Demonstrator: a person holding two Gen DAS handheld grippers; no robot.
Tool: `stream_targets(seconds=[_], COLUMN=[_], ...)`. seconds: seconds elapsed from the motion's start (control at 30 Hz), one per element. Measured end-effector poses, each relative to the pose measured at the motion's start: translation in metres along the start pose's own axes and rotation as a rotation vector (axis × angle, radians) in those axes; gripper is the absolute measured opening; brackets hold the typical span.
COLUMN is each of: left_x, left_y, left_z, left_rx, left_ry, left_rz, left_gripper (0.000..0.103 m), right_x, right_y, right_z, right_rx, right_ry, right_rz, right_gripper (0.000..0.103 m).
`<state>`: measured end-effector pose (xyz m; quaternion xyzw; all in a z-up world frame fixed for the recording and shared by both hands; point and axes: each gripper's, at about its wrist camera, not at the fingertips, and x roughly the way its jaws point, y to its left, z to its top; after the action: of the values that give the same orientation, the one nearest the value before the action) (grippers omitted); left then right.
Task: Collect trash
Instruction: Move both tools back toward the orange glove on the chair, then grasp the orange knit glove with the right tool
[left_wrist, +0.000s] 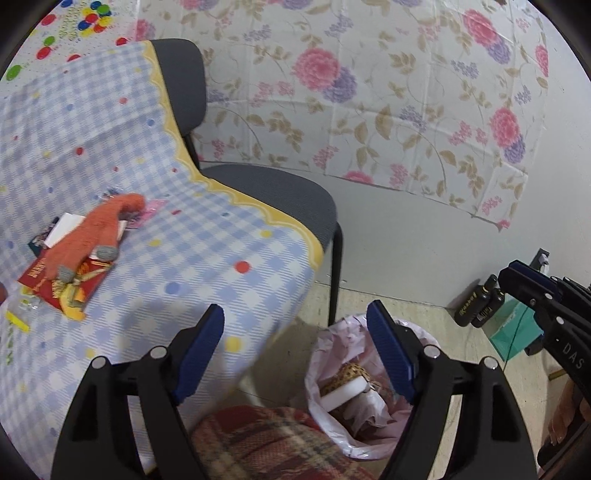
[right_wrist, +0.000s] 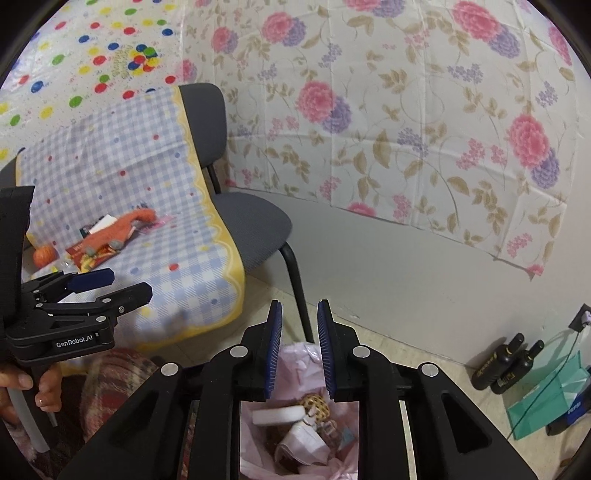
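Remaining trash (left_wrist: 70, 266) lies on the chair's cloth, nearer the wide-open, empty left gripper (left_wrist: 295, 354); right gripper (right_wrist: 299, 350), slightly parted and empty, is held over the bin (left_wrist: 369, 413).

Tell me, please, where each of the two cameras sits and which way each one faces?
Left wrist: on the left gripper, angled down at the checked cloth and pink-lined trash bin; own jaws wide, right gripper at the edge.
Right wrist: on the right gripper, directly above the bin; jaws slightly apart, empty; left gripper and a hand show.
Shared: bin, grey chair, orange glove, floral wall.
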<state>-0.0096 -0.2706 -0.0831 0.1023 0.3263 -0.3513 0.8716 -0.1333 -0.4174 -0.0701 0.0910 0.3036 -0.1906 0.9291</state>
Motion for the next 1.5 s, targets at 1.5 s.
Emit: stream_targets(seconds=[1.5], left_x=[-0.034], left_y=[0.304], left_z=[0.02], left_rx=[-0.353], left_ry=[-0.044], left_rz=[0.54], left_gripper=[0.079], right_x=[0.189], right_y=[0.26], right_z=[0.127], right_rx=[-0.154], right_ry=[0.079], right_rz=[0.375], right_gripper=[0.037])
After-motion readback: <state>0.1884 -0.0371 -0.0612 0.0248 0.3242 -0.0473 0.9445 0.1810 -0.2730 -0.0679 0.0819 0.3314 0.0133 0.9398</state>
